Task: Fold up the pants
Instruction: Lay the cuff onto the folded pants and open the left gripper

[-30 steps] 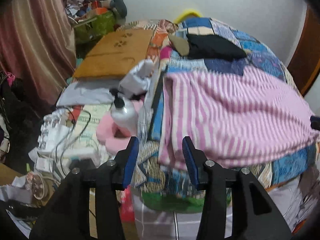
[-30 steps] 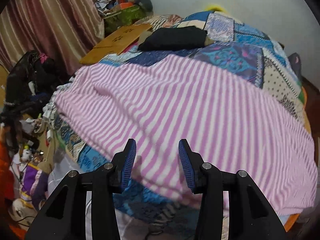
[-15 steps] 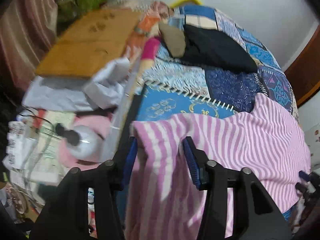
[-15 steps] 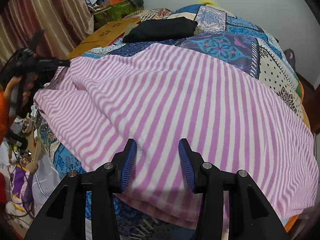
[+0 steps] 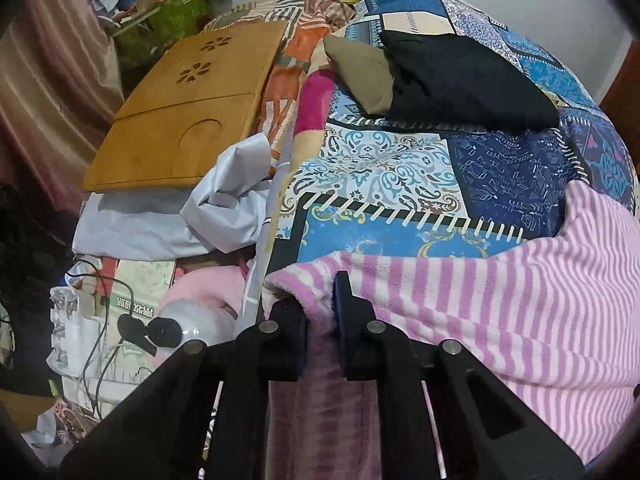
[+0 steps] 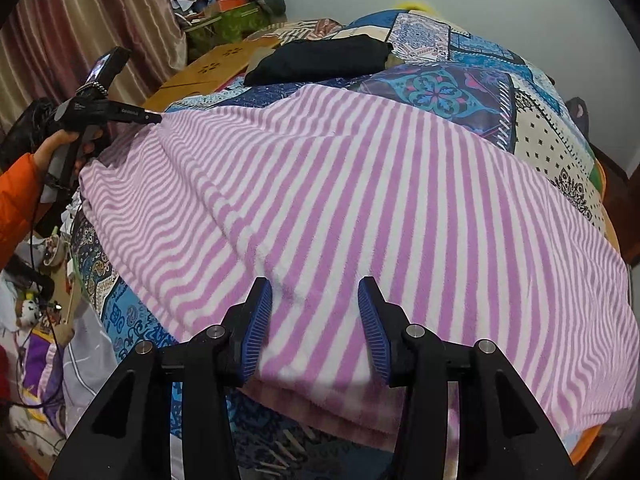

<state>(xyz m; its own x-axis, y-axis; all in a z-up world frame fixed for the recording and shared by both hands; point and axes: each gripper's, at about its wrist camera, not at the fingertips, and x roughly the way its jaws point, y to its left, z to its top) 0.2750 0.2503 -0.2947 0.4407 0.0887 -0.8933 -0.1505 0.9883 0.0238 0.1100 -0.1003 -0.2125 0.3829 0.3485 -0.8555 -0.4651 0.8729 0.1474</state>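
Pink-and-white striped pants (image 6: 340, 200) lie spread across the patchwork quilt (image 6: 440, 88) on the bed. In the left wrist view their left corner (image 5: 500, 300) is bunched between the jaws of my left gripper (image 5: 322, 304), which are closing and pinch the fleece. The right wrist view shows that same gripper (image 6: 154, 118) at the pants' far left edge, held by a hand in an orange sleeve (image 6: 16, 200). My right gripper (image 6: 316, 312) hovers open just over the near edge of the pants, with only flat fabric beneath it.
A folded black garment (image 5: 460, 80) rests further up the quilt. Left of the bed lie a wooden lap tray (image 5: 184, 120), a crumpled grey sheet (image 5: 224, 208), a clear pump bottle (image 5: 192, 320), cables and boxes. A striped curtain (image 6: 80, 20) hangs at the far left.
My left gripper moved in over the pants' left corner and its jaws narrowed from wide apart to pinching the fleece. The right gripper stayed over the near edge, still open.
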